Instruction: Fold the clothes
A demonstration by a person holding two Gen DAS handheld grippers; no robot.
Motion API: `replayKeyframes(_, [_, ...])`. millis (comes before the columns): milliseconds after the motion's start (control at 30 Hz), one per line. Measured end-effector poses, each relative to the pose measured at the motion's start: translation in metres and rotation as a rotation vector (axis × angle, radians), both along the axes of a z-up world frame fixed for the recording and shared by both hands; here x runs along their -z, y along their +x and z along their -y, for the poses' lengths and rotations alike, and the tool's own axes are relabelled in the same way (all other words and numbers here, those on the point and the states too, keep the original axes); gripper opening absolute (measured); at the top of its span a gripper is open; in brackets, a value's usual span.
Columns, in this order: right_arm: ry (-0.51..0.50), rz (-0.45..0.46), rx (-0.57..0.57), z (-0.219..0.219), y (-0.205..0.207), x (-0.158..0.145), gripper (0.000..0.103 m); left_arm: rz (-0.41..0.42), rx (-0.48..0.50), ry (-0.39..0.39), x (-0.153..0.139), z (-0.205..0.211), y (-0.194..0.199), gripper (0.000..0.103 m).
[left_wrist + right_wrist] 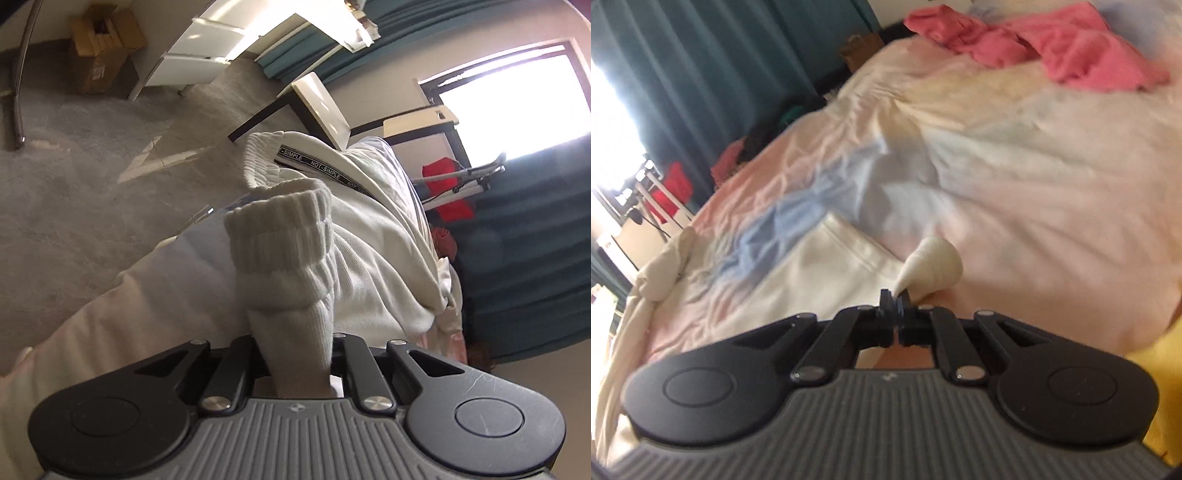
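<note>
A white sweatshirt (pixel 373 236) with a "NOT-SIMPLE" neck tape lies on the bed. My left gripper (pixel 295 354) is shut on its ribbed cuff (pixel 284 240), which sticks up between the fingers and hides their tips. In the right wrist view the same white sweatshirt (pixel 827 269) lies flat on the pastel bedsheet (pixel 1034 166). My right gripper (pixel 895 295) is shut on a bunched ribbed edge of it (pixel 932 267), held just above the sheet.
A pink garment (pixel 1052 48) lies crumpled at the far side of the bed. White desks (pixel 207 48), a cardboard box (pixel 103 48) and grey floor (pixel 74 184) lie beyond the bed. Teal curtains (pixel 701 74) and a red item on a rack (pixel 450 192) stand by the window.
</note>
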State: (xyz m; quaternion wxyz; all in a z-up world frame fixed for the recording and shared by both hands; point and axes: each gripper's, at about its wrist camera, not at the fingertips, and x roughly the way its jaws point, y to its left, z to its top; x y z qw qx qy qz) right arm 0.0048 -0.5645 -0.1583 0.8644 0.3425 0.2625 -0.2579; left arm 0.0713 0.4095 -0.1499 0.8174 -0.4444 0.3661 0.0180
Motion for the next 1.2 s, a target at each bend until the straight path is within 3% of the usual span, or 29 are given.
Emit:
replayKeyframes(133, [-0.046, -0.02, -0.043, -0.01, -0.002, 0.012, 0.006, -0.003, 0.046, 0.115, -0.01, 0.012, 0.001, 0.024])
replayKeyframes(233, [-0.067, -0.049, -0.059, -0.011, 0.004, 0.006, 0.009, -0.019, 0.068, 0.237, -0.025, 0.019, -0.003, 0.048])
replayKeyframes(300, [-0.082, -0.061, -0.055, -0.013, 0.003, -0.002, 0.013, -0.03, 0.099, 0.342, -0.038, 0.028, -0.008, 0.069])
replayKeyframes(333, [-0.109, -0.069, -0.06, -0.016, 0.003, -0.007, 0.018, -0.03, 0.11, 0.392, -0.044, 0.035, -0.01, 0.075])
replayKeyframes(367, [-0.142, -0.079, -0.067, -0.02, 0.003, -0.013, 0.032, -0.027, 0.114, 0.439, -0.051, 0.042, -0.013, 0.086])
replayKeyframes(400, [-0.176, -0.09, -0.074, -0.023, 0.003, -0.019, 0.042, -0.024, 0.115, 0.485, -0.058, 0.048, -0.016, 0.089])
replayKeyframes(467, [-0.231, -0.064, -0.099, -0.034, 0.0, -0.034, 0.091, -0.005, 0.116, 0.56, -0.073, 0.065, -0.02, 0.091])
replayKeyframes(567, [-0.287, -0.022, -0.141, -0.052, -0.002, -0.057, 0.092, 0.048, 0.12, 0.627, -0.095, 0.092, -0.027, 0.1])
replayKeyframes(933, [-0.418, 0.191, -0.401, -0.172, 0.024, -0.149, 0.092, 0.289, 0.153, 0.693, -0.153, 0.215, -0.029, 0.102])
replayKeyframes(1200, [-0.492, 0.315, -0.558, -0.26, 0.046, -0.162, 0.092, 0.382, 0.198, 0.715, -0.159, 0.299, -0.004, 0.102])
